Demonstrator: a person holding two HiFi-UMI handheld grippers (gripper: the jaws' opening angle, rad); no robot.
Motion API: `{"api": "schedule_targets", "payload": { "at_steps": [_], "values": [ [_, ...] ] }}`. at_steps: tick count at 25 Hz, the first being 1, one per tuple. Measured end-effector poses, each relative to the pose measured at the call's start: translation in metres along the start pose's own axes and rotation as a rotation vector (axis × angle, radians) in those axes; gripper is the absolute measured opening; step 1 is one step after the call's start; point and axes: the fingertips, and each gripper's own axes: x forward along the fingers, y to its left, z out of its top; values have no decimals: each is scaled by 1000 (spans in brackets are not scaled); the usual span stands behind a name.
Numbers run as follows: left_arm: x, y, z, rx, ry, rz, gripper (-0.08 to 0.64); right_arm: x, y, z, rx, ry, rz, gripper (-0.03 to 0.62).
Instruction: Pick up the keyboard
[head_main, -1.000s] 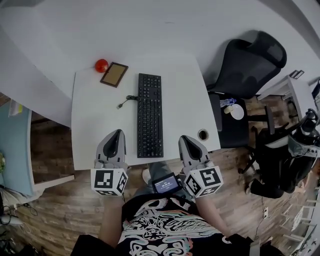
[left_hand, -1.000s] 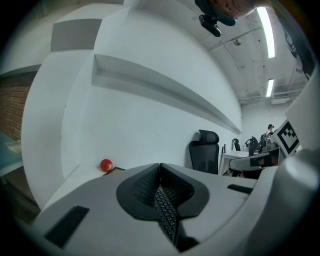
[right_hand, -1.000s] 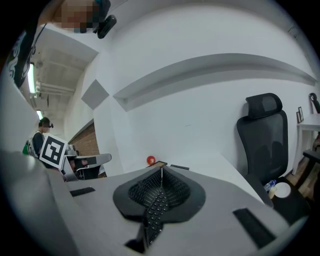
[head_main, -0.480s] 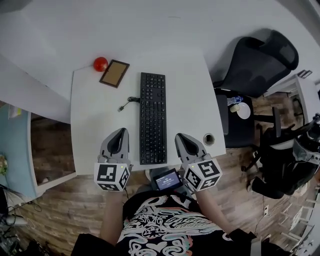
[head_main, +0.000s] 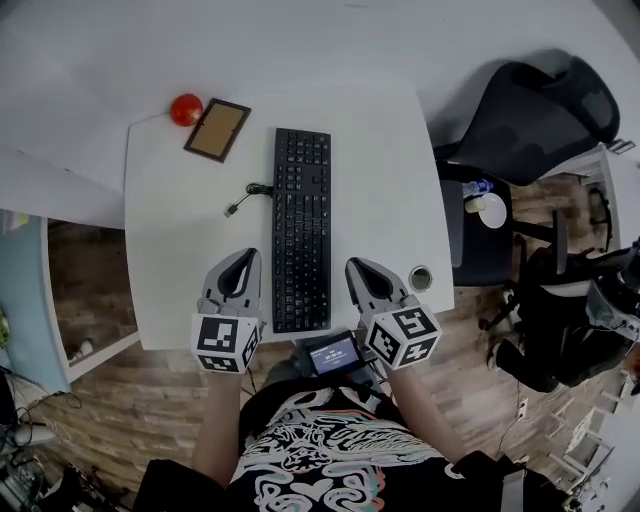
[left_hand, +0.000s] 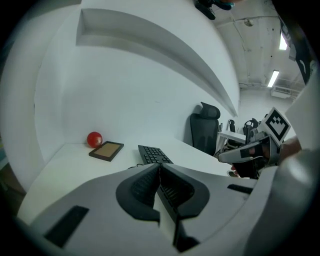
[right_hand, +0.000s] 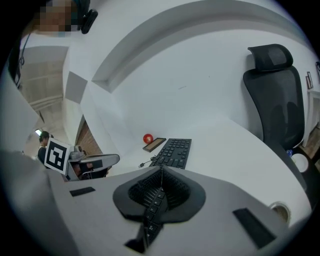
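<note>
The left tongs (head_main: 243, 262) and right tongs (head_main: 358, 267) have come forward past the near edge of the table (head_main: 180, 250). They now flank the near end of the keyboard (head_main: 302, 228), both closed tight on nothing. The keyboard lies flat mid-table, untouched, so this is the approach. Next the jaws must part and take its long edges. In each gripper view the jaws hide the keyboard's near end.
</note>
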Motion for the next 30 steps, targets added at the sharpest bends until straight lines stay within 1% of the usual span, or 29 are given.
{"api": "schedule_targets", "payload": {
  "at_steps": [7, 11, 16, 21, 24, 25, 26, 27, 28, 30],
  "values": [
    [25, 1, -26, -44, 78, -19, 20, 19, -19, -22, -32, 100, -4, 29],
    [31, 0, -40, -67, 116, -36, 20, 29, -22, -31, 14, 115, 16, 29],
    [41, 0, -52, -87, 152, -61, 20, 44, -28, -39, 43, 148, 29, 29],
    [50, 0, -66, -149, 184, -95, 20, 57, -31, -54, 97, 198, 63, 31],
    [55, 0, -72, -189, 200, -117, 23, 65, -33, -61, 96, 228, 79, 32],
    [57, -1, -74, -222, 205, -136, 36, 68, -34, -63, 93, 239, 83, 47],
    [59, -3, -76, -267, 209, -161, 87, 71, -35, -66, 101, 251, 92, 85],
    [61, -4, -78, -312, 215, -186, 161, 74, -34, -68, 119, 262, 104, 119],
    [63, -5, -80, -345, 223, -206, 189, 77, -34, -68, 137, 271, 115, 134],
    [67, -6, -84, -368, 247, -229, 201, 82, -34, -68, 157, 285, 120, 143]
  ]
}}
